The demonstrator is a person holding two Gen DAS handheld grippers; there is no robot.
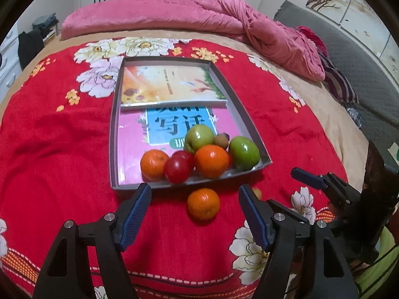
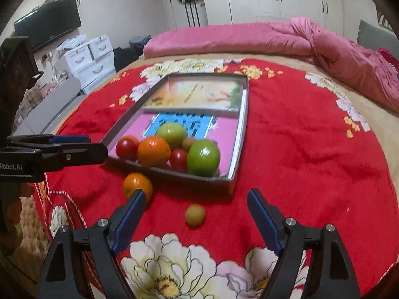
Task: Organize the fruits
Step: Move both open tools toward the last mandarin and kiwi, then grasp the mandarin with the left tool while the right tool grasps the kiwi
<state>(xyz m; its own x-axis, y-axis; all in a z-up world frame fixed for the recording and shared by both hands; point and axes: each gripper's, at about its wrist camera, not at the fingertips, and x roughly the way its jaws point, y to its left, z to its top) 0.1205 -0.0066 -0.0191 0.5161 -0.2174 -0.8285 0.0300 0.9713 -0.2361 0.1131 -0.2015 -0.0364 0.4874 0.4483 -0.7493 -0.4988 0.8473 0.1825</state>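
Note:
A grey cardboard tray (image 1: 251, 127) (image 2: 239, 139) lies on the red flowered blanket. Its near end holds two green apples (image 1: 244, 152) (image 2: 203, 157), oranges (image 1: 211, 160) (image 2: 153, 150), red fruits (image 1: 177, 169) (image 2: 127, 147) and a small brown fruit (image 1: 221, 140). A loose orange (image 1: 203, 203) (image 2: 137, 184) lies on the blanket before the tray, between my open left gripper's (image 1: 194, 200) fingers. A small yellow-green fruit (image 2: 195, 215) lies loose between my open right gripper's (image 2: 195, 203) fingers. Both grippers are empty. The right gripper also shows at the left wrist view's right side (image 1: 314, 178).
Two books (image 1: 172, 84) line the tray floor. A rumpled pink duvet (image 1: 224, 22) lies along the bed's far side. White drawers (image 2: 92, 62) and a television (image 2: 47, 25) stand beyond the bed's left edge. A grey headboard (image 1: 354, 57) is to the right.

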